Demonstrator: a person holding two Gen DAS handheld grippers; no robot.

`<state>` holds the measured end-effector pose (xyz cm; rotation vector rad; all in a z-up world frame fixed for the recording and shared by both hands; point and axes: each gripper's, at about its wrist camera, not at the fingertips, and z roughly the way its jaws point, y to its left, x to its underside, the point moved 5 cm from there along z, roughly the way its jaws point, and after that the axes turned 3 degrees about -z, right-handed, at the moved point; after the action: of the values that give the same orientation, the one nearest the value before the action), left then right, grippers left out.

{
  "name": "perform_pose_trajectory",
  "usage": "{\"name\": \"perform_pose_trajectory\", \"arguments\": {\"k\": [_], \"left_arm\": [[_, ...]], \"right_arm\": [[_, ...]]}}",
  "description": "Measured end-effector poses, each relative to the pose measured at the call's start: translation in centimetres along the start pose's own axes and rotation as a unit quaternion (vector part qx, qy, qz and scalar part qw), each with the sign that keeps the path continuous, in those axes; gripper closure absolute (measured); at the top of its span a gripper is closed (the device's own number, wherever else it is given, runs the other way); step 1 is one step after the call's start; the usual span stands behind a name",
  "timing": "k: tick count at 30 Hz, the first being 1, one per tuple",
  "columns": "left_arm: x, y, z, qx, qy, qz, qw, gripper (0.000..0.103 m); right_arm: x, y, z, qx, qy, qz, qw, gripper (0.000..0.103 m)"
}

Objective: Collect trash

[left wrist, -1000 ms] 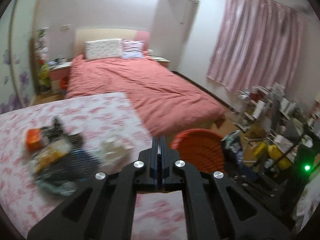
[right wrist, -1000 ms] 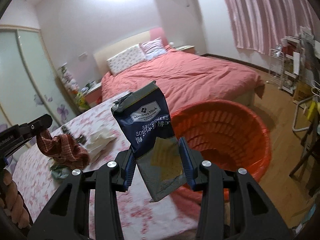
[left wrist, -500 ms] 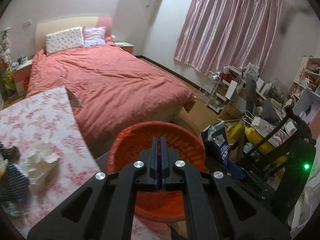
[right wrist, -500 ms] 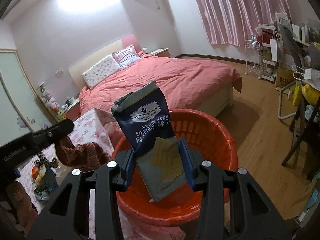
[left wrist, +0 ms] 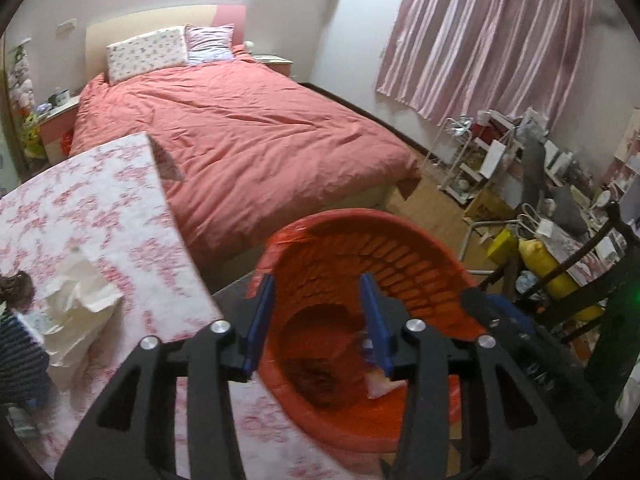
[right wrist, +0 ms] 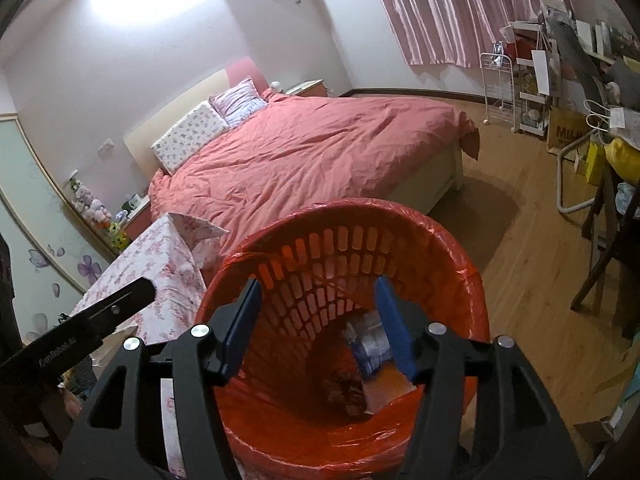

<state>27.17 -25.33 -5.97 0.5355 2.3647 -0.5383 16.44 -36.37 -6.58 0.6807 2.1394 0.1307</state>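
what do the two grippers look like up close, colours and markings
Both match. The left gripper and the right gripper each have a black angular frame with triangular cut-outs, round silver bolt heads at the joints and flat blue fingers. In the right wrist view the left gripper's black side bears small white lettering, too small to read surely.

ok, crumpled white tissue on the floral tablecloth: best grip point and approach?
Pinch the raised crumpled ridge of the white tissue from above, jaws straddling the fold. It lies loose and low on the floral tablecloth, so a side approach would likely just push it along.
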Motion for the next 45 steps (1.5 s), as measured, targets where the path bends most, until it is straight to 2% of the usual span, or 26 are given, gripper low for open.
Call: {"name": "perform_pose_trajectory", "arguments": {"k": [11,18,22,28,35,45], "left_arm": [[2.6,6.5,-4.4,-0.104,-0.024,-0.001,0.9943,0.028],[4.6,11.7,-8.6,-0.161,-0.044,-0.021,0.9858,0.022],[5.8,15.6,-11.5,-0.187,-0.058,-0.046,0.9796,0.019],[8.0,21.7,-15.3,-0.223,-0.073,-0.091,0.9678,0.013],[10.2,27.8,-18.4,-0.252,-0.075,-0.14,0.9546,0.011],[12.5,32.5,-19.0,-0.247,-0.052,-0.197,0.9472,0.011]], "right_arm": [[0.1,3.1,-0.9,0.003,0.007,-0.035,0.999,0.042],[1.7,7.7,-1.4,-0.017,0.024,-0.076,0.997,0.041],[3.1,10.7,-1.2,-0.031,0.038,-0.1,0.994,0.034],[5.7,16.5,0.2,-0.059,0.069,-0.146,0.985,0.03],[8.0,22.3,2.7,-0.073,0.09,-0.179,0.977,0.03],[8.7,26.1,7.3,-0.057,0.115,-0.154,0.98,0.03]]}}
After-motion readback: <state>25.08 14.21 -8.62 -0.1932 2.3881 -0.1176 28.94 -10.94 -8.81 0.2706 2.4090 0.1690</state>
